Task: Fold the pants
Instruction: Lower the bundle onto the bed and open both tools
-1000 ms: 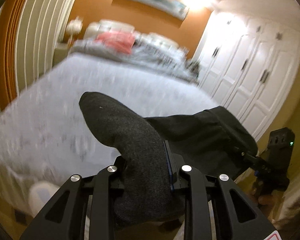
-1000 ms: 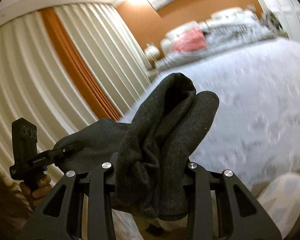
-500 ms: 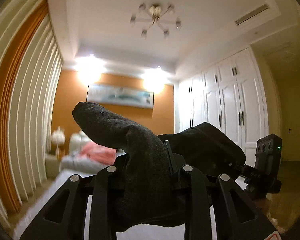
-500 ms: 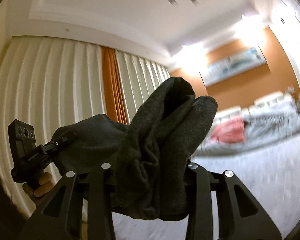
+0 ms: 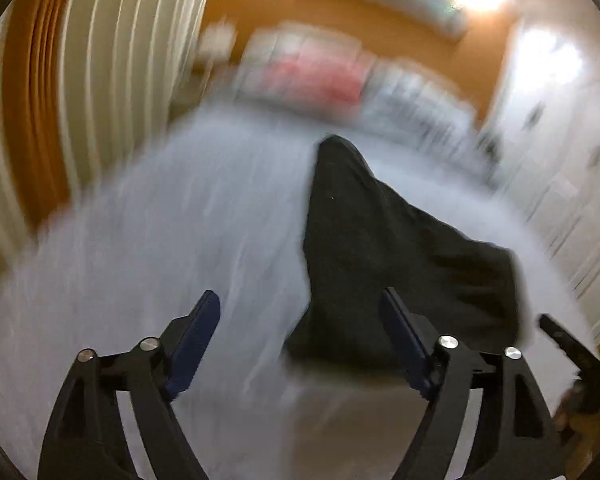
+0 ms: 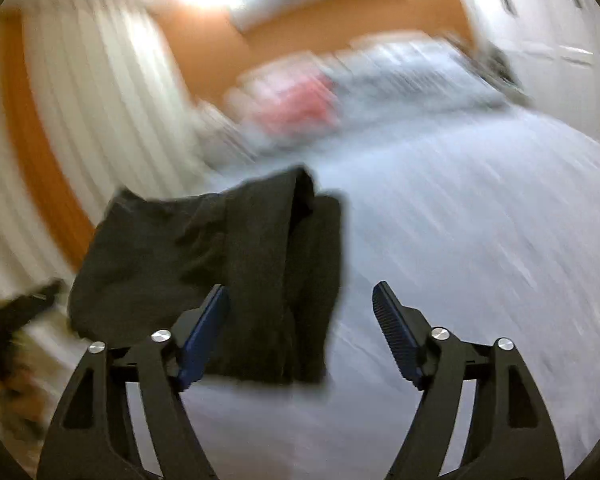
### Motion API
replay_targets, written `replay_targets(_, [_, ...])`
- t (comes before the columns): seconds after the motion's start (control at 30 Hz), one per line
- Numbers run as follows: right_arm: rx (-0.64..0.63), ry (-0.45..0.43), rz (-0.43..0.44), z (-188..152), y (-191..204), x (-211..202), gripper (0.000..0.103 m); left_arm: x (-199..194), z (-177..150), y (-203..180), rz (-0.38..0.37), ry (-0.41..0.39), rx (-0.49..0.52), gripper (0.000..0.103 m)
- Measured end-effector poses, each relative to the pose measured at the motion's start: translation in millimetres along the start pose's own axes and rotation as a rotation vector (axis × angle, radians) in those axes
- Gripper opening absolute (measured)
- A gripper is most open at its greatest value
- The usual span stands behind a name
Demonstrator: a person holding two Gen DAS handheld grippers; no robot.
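The dark grey pants lie bunched on the pale grey bed cover; both views are motion-blurred. In the left wrist view my left gripper is open and empty, the pants just ahead, reaching between the fingers near the right one. In the right wrist view the pants sit ahead and left, their near edge overlapping the left fingertip. My right gripper is open and empty. The other gripper shows blurred at each view's edge.
The bed cover stretches ahead, with a pink pillow and white pillows at the headboard. Striped curtains hang on the left. White wardrobe doors stand on the right. The orange wall is at the back.
Both grippers held the pants raised in shut jaws. Now both are open, the pants have dropped onto the bed, and the cameras have swung down from the ceiling.
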State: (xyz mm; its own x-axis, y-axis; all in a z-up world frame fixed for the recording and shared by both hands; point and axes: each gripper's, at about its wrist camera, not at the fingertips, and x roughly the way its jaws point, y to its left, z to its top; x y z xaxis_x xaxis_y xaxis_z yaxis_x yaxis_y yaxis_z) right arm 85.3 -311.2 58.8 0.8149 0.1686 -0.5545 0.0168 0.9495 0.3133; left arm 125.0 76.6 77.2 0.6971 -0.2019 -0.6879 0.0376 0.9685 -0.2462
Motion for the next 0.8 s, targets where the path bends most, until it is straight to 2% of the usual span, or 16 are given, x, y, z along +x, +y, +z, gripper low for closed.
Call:
replay_targets(0.07, [0.01, 0.089, -0.009, -40.6, -24.1, 23.2, 0.07, 29.3, -27.0, 21.0, -0.009, 0.068, -0.058, 0.071])
replay_targets(0.13, [0.039, 0.127, 0.011, -54.9, -36.0, 31.4, 0.071, 42.7, -36.8, 25.8, -0.01, 0.08, -0.074, 0.071])
replay_targets(0.17, [0.049, 0.131, 0.02, -52.8, -35.3, 34.9, 0.073, 47.7, -33.9, 24.2, -0.013, 0.082, -0.077, 0.073])
replay_targets(0.23, [0.079, 0.129, 0.048, -43.5, -35.4, 44.1, 0.088, 56.7, -27.5, 18.2, -0.02, 0.085, -0.081, 0.076])
replay_targets(0.3, [0.12, 0.126, 0.072, -27.9, -32.9, 60.9, 0.089, 69.6, -18.5, 13.8, -0.038, 0.08, -0.104, 0.076])
replay_targets(0.4, [0.212, 0.18, 0.131, -18.9, -33.5, 90.9, 0.091, 85.8, -18.9, 25.9, -0.12, 0.087, -0.186, 0.081])
replay_targets(0.5, [0.287, 0.244, 0.151, -20.5, -35.6, 122.3, 0.093, 123.5, -16.2, 35.6, -0.189, 0.173, -0.298, 0.083])
replay_targets(0.53, [0.304, 0.265, 0.149, -26.3, -37.5, 132.2, 0.086, 135.9, -17.1, 38.7, -0.197, 0.199, -0.323, 0.081])
replay_targets(0.57, [0.31, 0.3, 0.151, -32.8, -35.4, 144.2, 0.069, 147.5, -18.8, 41.1, -0.192, 0.211, -0.342, 0.073])
replay_targets(0.6, [0.3, 0.325, 0.151, -37.8, -33.3, 153.3, 0.048, 146.2, -17.8, 39.2, -0.171, 0.182, -0.331, 0.059])
replay_targets(0.63, [0.277, 0.327, 0.154, -40.0, -29.2, 156.5, 0.037, 145.3, -14.2, 34.4, -0.171, 0.184, -0.303, 0.023])
replay_targets(0.67, [0.258, 0.316, 0.167, -35.3, -24.0, 155.5, 0.033, 142.9, -9.2, 29.8, -0.196, 0.211, -0.3, 0.02])
replay_targets(0.8, [0.178, 0.241, 0.26, -0.2, -5.8, 120.5, 0.03, 95.6, 6.8, 17.0, -0.24, 0.124, -0.254, 0.016])
